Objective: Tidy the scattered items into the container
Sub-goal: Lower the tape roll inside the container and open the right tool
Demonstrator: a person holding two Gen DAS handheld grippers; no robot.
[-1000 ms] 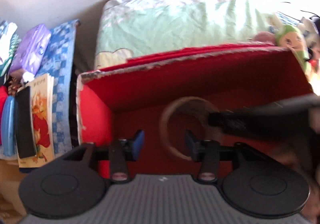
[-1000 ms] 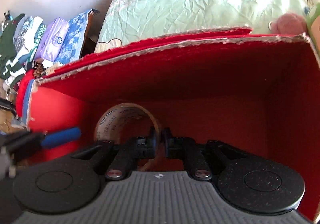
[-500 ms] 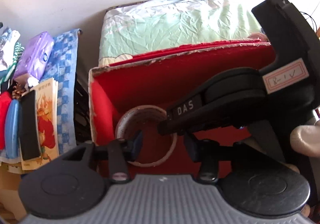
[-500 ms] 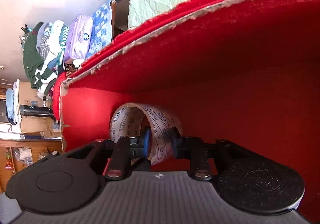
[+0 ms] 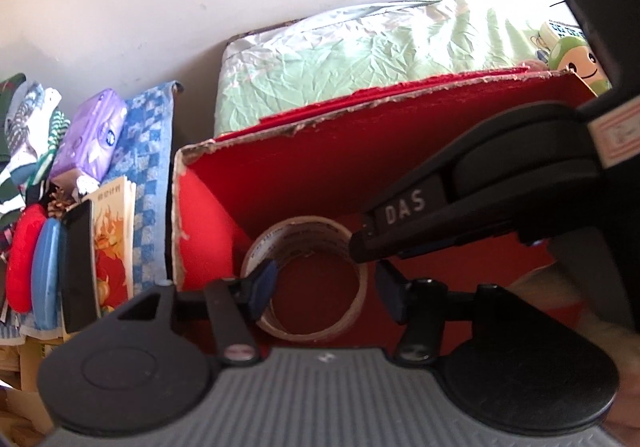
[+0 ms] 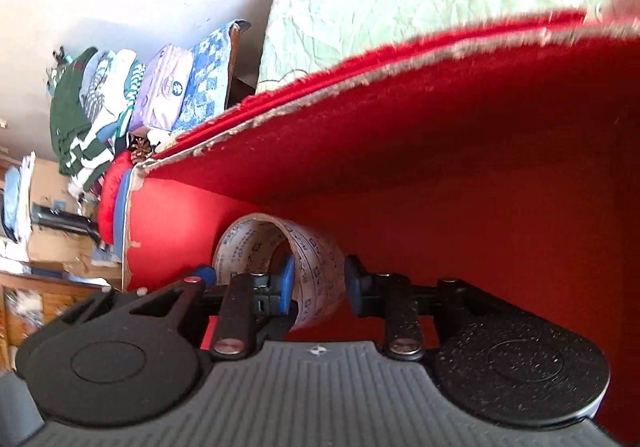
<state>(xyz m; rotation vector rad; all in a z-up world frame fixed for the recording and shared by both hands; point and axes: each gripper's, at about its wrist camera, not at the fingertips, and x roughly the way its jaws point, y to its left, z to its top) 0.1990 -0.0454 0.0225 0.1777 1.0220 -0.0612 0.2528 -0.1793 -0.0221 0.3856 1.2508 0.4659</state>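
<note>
Right gripper [image 6: 318,281] has spread its fingers off the tape roll [image 6: 280,267].
The printed cardboard ring sits in the red box's [image 5: 320,151] left corner; left gripper [image 5: 326,287] hovers wide open, empty.

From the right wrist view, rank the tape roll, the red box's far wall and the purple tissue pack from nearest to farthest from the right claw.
1. Tape roll: between the right claw's open fingers, low in the box.
2. Red box's far wall: beyond the roll, rising above it.
3. Purple tissue pack: outside the box, upper left among the stacked items.
</note>
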